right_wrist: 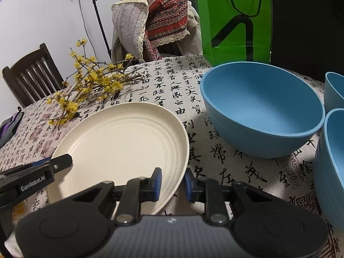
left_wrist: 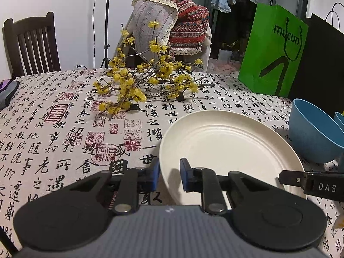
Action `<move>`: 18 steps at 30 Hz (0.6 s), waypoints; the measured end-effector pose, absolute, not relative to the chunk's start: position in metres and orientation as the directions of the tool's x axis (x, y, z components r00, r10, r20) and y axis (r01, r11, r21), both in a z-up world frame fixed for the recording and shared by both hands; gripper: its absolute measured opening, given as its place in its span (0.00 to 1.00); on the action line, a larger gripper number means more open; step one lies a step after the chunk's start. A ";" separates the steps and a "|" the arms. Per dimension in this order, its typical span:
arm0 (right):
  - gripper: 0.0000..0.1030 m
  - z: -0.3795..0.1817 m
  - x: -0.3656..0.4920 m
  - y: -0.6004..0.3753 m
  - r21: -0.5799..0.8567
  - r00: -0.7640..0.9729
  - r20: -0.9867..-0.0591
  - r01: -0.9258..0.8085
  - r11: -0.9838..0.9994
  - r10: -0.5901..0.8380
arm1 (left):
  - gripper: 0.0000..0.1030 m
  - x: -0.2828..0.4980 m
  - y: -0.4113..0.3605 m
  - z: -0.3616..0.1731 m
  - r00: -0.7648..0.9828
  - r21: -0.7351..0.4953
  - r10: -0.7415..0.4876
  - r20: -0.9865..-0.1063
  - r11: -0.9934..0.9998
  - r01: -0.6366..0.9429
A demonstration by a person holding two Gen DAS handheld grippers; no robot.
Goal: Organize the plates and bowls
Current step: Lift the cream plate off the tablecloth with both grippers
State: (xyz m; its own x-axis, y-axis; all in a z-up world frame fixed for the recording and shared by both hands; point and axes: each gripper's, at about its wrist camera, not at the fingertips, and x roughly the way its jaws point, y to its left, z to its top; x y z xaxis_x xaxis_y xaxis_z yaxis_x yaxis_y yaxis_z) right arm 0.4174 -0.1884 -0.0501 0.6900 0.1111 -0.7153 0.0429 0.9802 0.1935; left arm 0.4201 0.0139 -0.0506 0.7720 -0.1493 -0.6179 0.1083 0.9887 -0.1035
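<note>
A cream plate (left_wrist: 225,146) (right_wrist: 120,137) lies on the calligraphy-print tablecloth (left_wrist: 64,129). My left gripper (left_wrist: 169,172) has its blue pads on either side of the plate's near-left rim and is shut on it. My right gripper (right_wrist: 173,182) is shut on the plate's right rim, one pad inside and one outside. Each gripper's finger shows at the edge of the other's view, the right finger (left_wrist: 301,180) and the left finger (right_wrist: 60,163). A large blue bowl (right_wrist: 262,107) (left_wrist: 311,133) stands upright just right of the plate.
Two more blue bowls, one behind (right_wrist: 335,90) and one in front (right_wrist: 333,150), sit at the far right. Yellow flowering branches (left_wrist: 139,81) lie beyond the plate. A green paper bag (left_wrist: 275,49) stands at the back right. A dark wooden chair (left_wrist: 32,43) and a cloth-draped chair (left_wrist: 172,25) stand behind the table.
</note>
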 end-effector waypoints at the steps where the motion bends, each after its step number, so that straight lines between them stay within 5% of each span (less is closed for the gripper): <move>1: 0.20 -0.050 0.417 -0.189 0.194 0.691 -0.714 0.043 0.980 0.111 | 0.20 0.420 0.014 -0.051 0.773 -0.100 -0.147 -0.617 0.989 0.108; 18: 0.18 -0.050 0.415 -0.184 0.164 0.704 -0.702 0.013 0.986 0.108 | 0.20 0.418 0.009 -0.051 0.791 -0.044 -0.102 -0.603 0.994 0.095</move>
